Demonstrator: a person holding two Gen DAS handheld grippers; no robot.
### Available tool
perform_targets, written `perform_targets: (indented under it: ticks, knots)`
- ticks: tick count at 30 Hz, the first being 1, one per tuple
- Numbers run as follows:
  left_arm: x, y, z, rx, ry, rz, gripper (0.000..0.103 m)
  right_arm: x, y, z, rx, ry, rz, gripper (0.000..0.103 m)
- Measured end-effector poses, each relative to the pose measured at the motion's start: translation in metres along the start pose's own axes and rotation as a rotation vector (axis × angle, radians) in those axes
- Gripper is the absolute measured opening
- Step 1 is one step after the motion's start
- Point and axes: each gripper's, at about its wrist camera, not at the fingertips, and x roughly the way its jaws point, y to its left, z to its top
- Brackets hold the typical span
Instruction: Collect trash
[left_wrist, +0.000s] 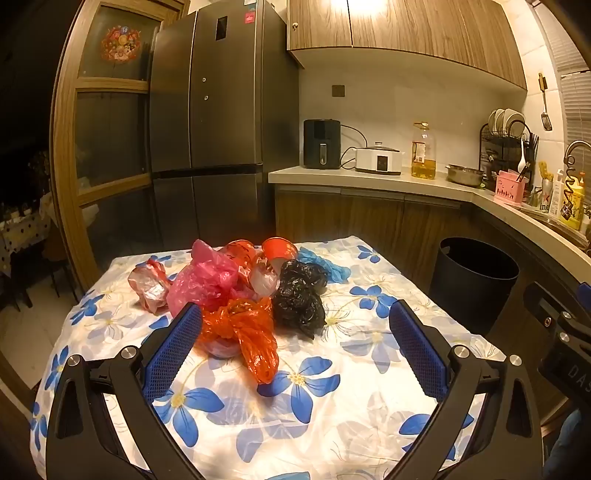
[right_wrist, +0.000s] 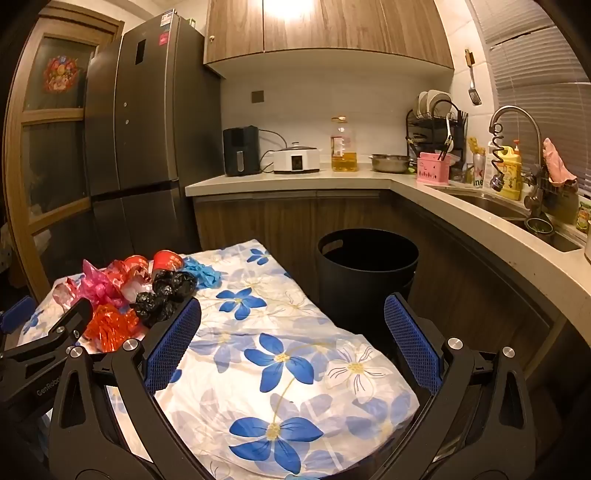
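We held both claws released, jaws spread wide and empty. The left claw (left_wrist: 291, 328) hovered over the table (left_wrist: 332, 387), aimed at the heap of crumpled trash: an orange bag (left_wrist: 245, 332) nearest us, a black bag (left_wrist: 299, 295) beside it, a pink bag (left_wrist: 203, 277) behind, a blue glove (left_wrist: 325, 264) at the far edge. The right claw (right_wrist: 291, 328) pointed past the table's corner toward the black bin (right_wrist: 367, 266) on the floor, well apart from the heap.

We judged the bags tangled and touching, so closing on the orange one might drag its neighbours off the table. Thin plastic could slip from the pads during the carry. The loose floral cloth (right_wrist: 280, 362) might also get pinched and pulled along with everything.
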Motion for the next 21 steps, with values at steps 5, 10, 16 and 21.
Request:
perform_targets:
  ticks: [5, 10, 16, 21]
  knots:
    - [-0.0006, -0.0003, -0.0002, -0.006, -0.005, -0.004, 0.098, 0.0005, 0.0004, -0.0003, 0.0, 0.001, 0.002, 0.098]
    - [-0.0034, 0.002, 0.0009, -0.009, -0.004, -0.006, 0.098, -0.0001, -0.0005, -0.0009, 0.003, -0.001, 0.003, 0.098]
    - [-0.0038, 0.0011, 0.0017, -0.014, -0.003, -0.008, 0.098, 0.0002, -0.0003, -0.0014, 0.001, -0.001, -0.001, 0.098]
    - [-0.0035, 0.0012, 0.001, -0.016, -0.004, -0.009, 0.098, -0.0001, -0.0005, -0.0014, 0.002, 0.0, 0.001, 0.098]
